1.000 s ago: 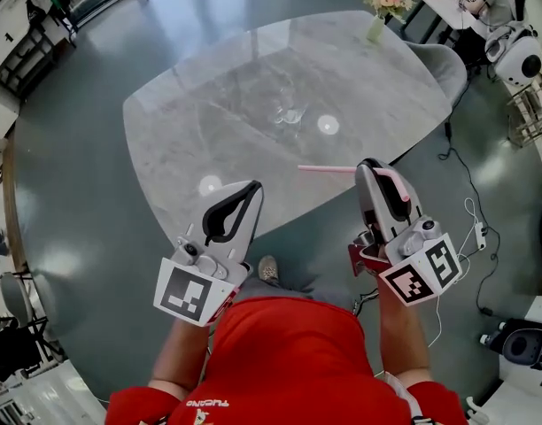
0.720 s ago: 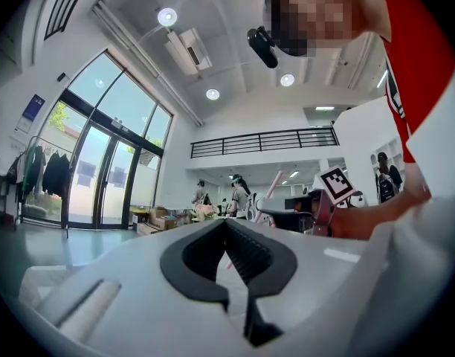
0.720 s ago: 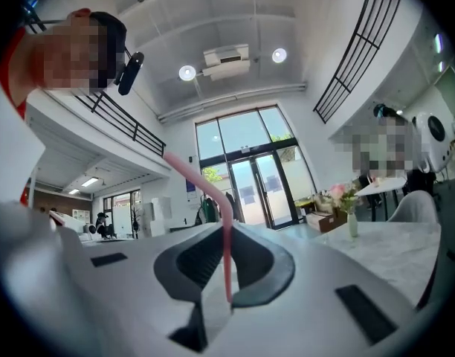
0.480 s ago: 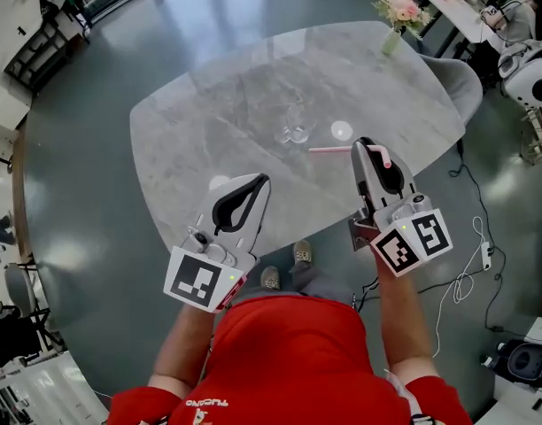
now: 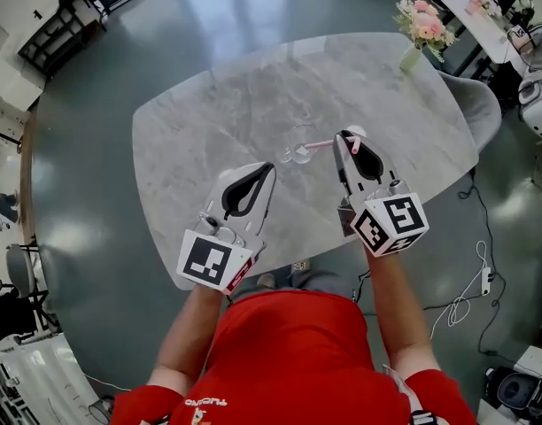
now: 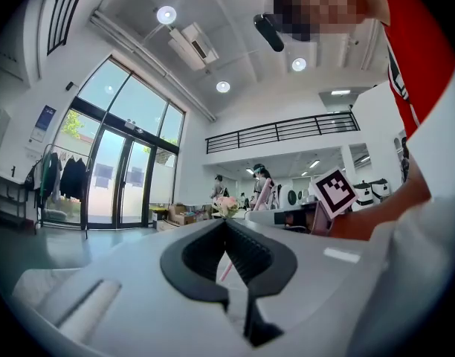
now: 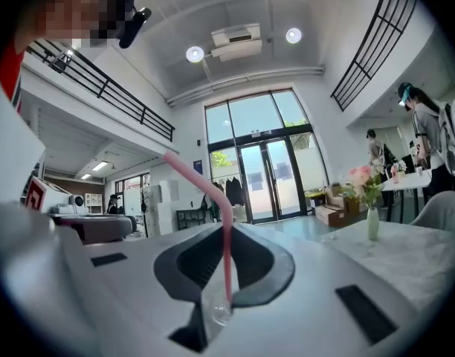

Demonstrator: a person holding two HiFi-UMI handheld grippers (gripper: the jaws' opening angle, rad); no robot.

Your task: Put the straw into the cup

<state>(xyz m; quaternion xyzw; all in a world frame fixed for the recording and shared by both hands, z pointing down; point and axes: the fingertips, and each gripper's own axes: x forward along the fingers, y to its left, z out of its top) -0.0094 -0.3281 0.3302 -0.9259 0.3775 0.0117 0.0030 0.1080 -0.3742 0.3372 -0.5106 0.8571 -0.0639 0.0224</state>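
Of the 2 grippers, the right gripper (image 5: pixel 345 136) is pinched narrow on the pink bendy straw (image 5: pixel 319 145), which sticks out sideways from its tips toward the clear glass cup (image 5: pixel 298 147). The left gripper (image 5: pixel 267 168) has its jaws pressed together with nothing between them, and it hangs just beside the cup on the near side. The cup stands upright near the middle of the grey marble table (image 5: pixel 200 131). The straw's free end is right at the cup, but I cannot tell whether it has crossed the rim. This looks like the carry-over step, nearly done. Next the straw needs tipping end-down into the mouth and then letting go. The empty gripper could steady the light cup.
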